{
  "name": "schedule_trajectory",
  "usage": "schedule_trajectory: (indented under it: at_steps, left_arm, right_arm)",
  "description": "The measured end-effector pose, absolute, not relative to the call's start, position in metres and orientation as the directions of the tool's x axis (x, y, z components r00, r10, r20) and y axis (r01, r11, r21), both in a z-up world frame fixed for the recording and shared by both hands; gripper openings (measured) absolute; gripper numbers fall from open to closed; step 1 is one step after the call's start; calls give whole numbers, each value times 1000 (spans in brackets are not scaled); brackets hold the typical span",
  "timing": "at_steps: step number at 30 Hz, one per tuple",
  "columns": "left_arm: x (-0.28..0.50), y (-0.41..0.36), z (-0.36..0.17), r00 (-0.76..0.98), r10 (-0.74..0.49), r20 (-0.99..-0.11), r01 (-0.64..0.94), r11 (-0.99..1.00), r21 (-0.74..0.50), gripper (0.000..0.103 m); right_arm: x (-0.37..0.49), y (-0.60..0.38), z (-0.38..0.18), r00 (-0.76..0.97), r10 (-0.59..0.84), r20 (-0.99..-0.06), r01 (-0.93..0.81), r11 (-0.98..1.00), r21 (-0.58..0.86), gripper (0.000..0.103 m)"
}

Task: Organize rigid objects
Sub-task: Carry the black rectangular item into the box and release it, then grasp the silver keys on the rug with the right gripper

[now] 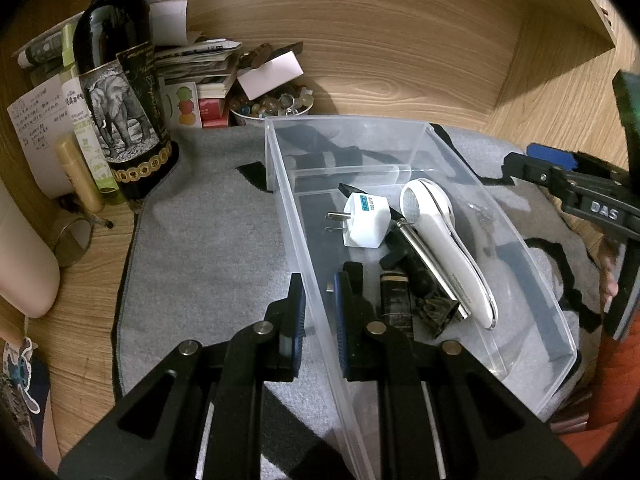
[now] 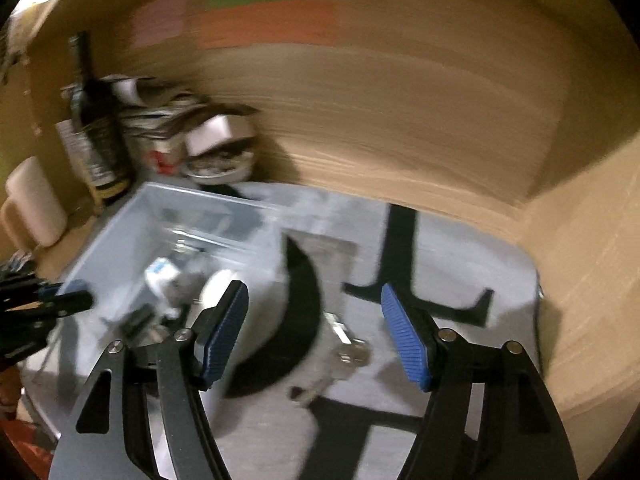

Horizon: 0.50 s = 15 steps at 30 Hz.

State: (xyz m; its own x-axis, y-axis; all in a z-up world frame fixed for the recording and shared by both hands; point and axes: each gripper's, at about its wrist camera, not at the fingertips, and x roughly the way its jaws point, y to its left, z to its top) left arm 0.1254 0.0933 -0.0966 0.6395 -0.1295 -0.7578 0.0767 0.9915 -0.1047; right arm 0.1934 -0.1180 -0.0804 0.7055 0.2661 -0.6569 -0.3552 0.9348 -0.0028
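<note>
The right tool [image 2: 314, 336], jaws standing wide with nothing between them, is hovering right above a small metal piece [image 2: 347, 350] that is lying on the grey mat [image 2: 460, 256], apparently lengthwise toward the camera; the left tool [image 1: 318, 312] is clamping the clear bin [image 1: 400, 128] wall, farther off

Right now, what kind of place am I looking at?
Probably a home desk nook: wood-grain panelled walls, a dark wine bottle with an elephant label beside stacked papers, and a clear plastic bin on a grey mat.
</note>
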Motion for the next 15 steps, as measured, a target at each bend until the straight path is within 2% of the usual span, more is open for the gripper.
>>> schedule_trajectory:
  at_steps: [8, 15]
  left_arm:
    - [126, 94, -97, 638, -127, -760, 77, 992, -102, 14]
    - [126, 94, -97, 638, -128, -760, 77, 992, -102, 14]
  right_arm:
    - [218, -143, -122, 620, 220, -753, -276, 960, 53, 66]
    - [222, -137, -156, 518, 232, -823, -301, 950, 79, 66]
